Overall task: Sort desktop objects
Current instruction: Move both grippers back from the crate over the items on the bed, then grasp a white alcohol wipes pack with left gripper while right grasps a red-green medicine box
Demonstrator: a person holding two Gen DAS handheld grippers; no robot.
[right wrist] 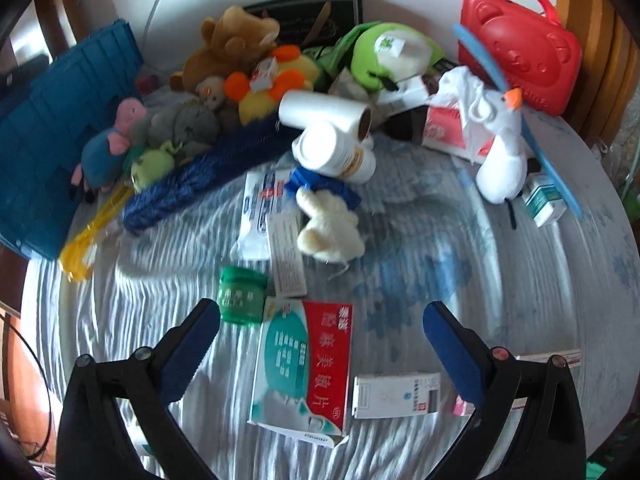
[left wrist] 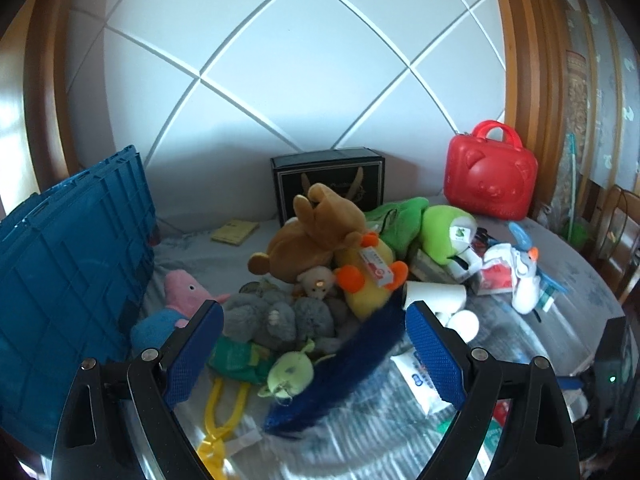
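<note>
We see both grippers with jaws spread wide and holding nothing: the left gripper hangs over the soft-toy pile, the right gripper over the flat medicine boxes near the table's front edge. The pile lies beside the blue crate and includes a brown plush bear, a yellow duck with orange feet, a grey plush, a pink-headed pig doll and a dark blue fuzzy strip. Between the right gripper's fingers lies 1 red-and-teal medicine box, flat on the cloth, touching 1 green jar at its upper left corner, with 1 white box just to its right and a cream plush farther back.
</note>
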